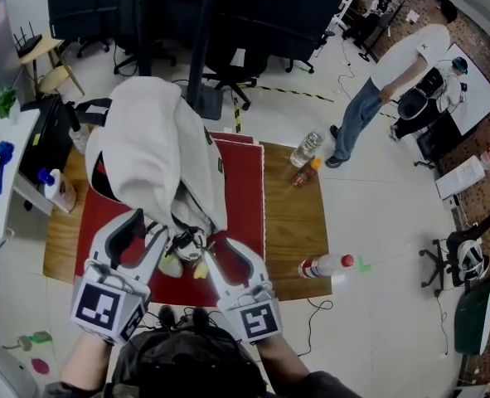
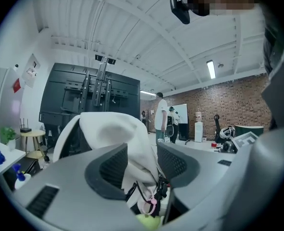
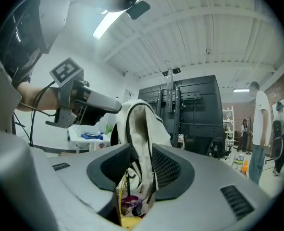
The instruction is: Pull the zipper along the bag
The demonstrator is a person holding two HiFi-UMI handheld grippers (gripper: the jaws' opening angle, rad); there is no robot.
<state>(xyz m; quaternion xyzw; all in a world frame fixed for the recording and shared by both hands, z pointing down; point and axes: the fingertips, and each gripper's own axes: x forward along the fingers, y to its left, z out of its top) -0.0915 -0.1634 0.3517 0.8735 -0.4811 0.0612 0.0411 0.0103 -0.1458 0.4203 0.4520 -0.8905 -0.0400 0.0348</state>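
Note:
A white backpack (image 1: 157, 139) lies on a red mat (image 1: 246, 191), its lower end toward me. Dark zipper pulls and small charms (image 1: 186, 242) hang at that end, with yellow-green pieces (image 1: 172, 265) below them. My left gripper (image 1: 151, 226) is open at the bag's near left edge. In the left gripper view, white bag fabric (image 2: 132, 162) and a pink cord charm (image 2: 154, 203) hang loosely between the left gripper's (image 2: 142, 165) spread jaws. My right gripper (image 1: 216, 248) is open beside it. The bag's upright edge (image 3: 141, 129) stands inside the right gripper's (image 3: 142, 167) gap, above a purple charm (image 3: 131, 203).
The mat lies on a wooden table (image 1: 298, 222). Two bottles (image 1: 305, 149) stand at its far right edge and one (image 1: 327, 265) lies at the near right corner. A spray bottle (image 1: 58, 191) and a black bag (image 1: 50, 139) sit to the left. A person (image 1: 390, 77) stands beyond.

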